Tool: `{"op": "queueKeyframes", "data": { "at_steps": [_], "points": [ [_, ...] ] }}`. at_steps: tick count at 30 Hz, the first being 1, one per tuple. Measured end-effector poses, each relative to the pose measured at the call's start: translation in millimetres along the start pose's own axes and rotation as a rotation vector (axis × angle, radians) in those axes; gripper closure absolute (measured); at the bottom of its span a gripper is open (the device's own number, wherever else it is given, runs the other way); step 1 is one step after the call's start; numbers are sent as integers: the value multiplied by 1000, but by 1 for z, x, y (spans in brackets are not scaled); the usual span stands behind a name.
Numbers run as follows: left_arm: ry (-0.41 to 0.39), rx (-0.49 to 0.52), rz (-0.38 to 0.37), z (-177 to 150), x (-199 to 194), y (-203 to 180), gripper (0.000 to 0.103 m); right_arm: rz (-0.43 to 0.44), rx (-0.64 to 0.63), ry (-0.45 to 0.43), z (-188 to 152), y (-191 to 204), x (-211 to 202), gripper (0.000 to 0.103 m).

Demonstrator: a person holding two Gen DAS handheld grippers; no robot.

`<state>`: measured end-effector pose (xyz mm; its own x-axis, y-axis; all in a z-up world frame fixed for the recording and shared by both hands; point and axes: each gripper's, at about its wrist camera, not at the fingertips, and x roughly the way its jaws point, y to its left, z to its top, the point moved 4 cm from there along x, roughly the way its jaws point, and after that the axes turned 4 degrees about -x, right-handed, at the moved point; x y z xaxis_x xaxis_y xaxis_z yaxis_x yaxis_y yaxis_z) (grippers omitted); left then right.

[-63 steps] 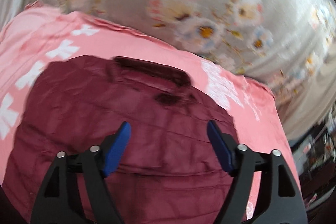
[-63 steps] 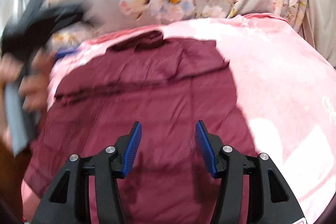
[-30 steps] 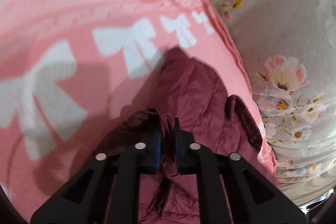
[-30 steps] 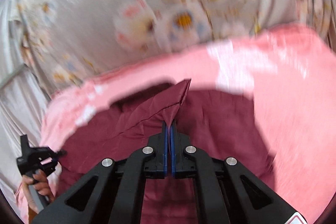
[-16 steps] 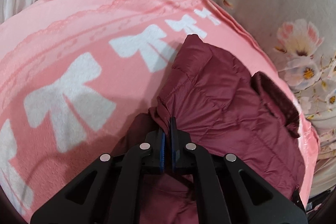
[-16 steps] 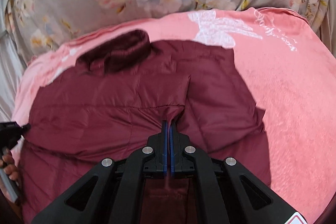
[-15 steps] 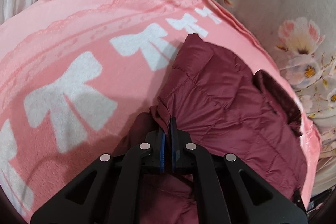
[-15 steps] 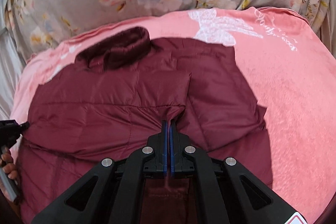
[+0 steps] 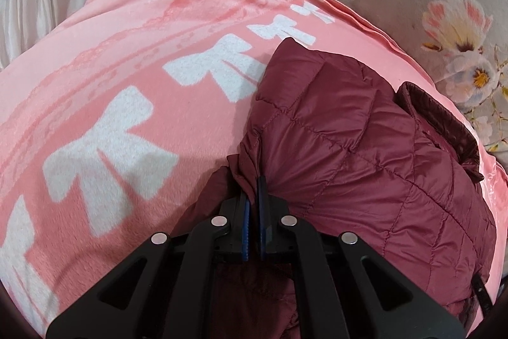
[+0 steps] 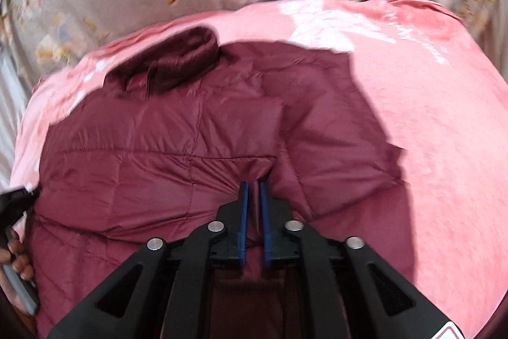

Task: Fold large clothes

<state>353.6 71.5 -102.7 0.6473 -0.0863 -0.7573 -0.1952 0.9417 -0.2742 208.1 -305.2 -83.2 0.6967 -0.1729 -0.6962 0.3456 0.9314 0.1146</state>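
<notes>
Between the left gripper's (image 9: 253, 180) pads: jacket (image 9: 365, 154) fold.

Left gripper (image 9: 253, 180) clamped; right gripper (image 10: 254, 185) just opening

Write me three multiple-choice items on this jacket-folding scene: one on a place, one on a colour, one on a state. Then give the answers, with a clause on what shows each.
1. Where does the jacket lie?
A. on a pink blanket
B. on a wooden floor
C. on a hanger

2. What colour are the bows printed on the blanket?
A. black
B. white
C. green

3. How is the left gripper?
A. wide open above the cloth
B. out of sight
C. shut on a pinch of jacket fabric

Answers:
1 A, pink blanket shows all round the maroon jacket.
2 B, the left wrist view shows a row of white bows.
3 C, its blue pads clamp a fold of maroon fabric.
</notes>
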Motion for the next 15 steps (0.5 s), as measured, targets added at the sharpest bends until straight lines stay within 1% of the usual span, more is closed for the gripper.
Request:
{"op": "queueKeyframes", "data": {
  "at_steps": [2,3,4,6,7,8,9,10,11,12,13,15],
  "points": [
    [4,14,2,0,0,-1,100,42,-30,-75,5,22,-28,87],
    [6,23,5,0,0,-2,100,61,-55,-89,7,35,-35,87],
    [6,28,8,0,0,-3,100,88,-103,-100,9,56,-41,87],
    [10,35,12,0,0,-4,99,129,-200,-101,8,96,-42,87],
    [14,35,13,0,-1,-4,99,139,-243,-95,5,114,-37,87],
    [25,27,9,0,-3,-2,98,145,-268,-78,1,129,-29,91],
    [35,19,-4,0,-6,-1,98,156,-274,-58,-3,137,-22,94],
    [48,12,-18,-1,-11,1,97,172,-273,-33,-6,145,-14,95],
    [63,12,-29,-1,-14,3,95,189,-263,-4,-10,151,-4,96],
    [79,19,-42,-3,-21,5,87,195,-259,8,-12,154,0,96],
    [74,33,-51,-4,-32,7,85,192,-260,15,-14,157,4,96],
    [19,60,-51,-6,-56,9,85,184,-267,22,-16,158,8,96]
  ]
}}
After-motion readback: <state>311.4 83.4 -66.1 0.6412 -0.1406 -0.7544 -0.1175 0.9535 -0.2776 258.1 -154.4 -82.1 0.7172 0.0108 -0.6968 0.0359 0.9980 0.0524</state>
